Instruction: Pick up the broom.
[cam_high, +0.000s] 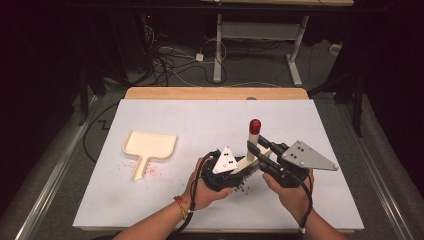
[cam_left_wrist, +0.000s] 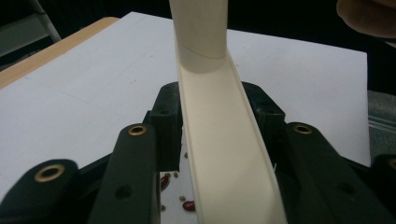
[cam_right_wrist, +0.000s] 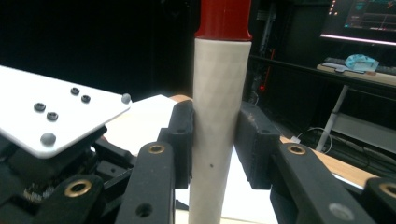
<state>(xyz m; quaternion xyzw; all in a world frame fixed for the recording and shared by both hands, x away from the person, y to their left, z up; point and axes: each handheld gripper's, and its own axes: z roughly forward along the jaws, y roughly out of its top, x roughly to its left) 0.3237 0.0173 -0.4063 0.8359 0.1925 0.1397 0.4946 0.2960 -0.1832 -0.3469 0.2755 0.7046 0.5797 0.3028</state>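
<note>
Item: cream brush (cam_high: 252, 150) w/ red-capped round handle, held above table (cam_high: 150, 200) centre-front — right gripper (cam_right_wrist: 215, 140) clamped on handle, left gripper (cam_left_wrist: 219, 135) closed on its flat back; judged light, stiff, smooth plastic, may slip; best hold: mid-handle.

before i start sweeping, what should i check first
1. Right claw shut on the brush handle: ok.
2. Left claw shut on the brush's flat lower part: ok.
3. Brush upright, red tip on top: ok.
4. Beans lie on the table under the left claw: ok.
5. Dustpan lies flat at the left, apart from both claws: ok.
6. Brush touching the table: cannot tell.
</note>
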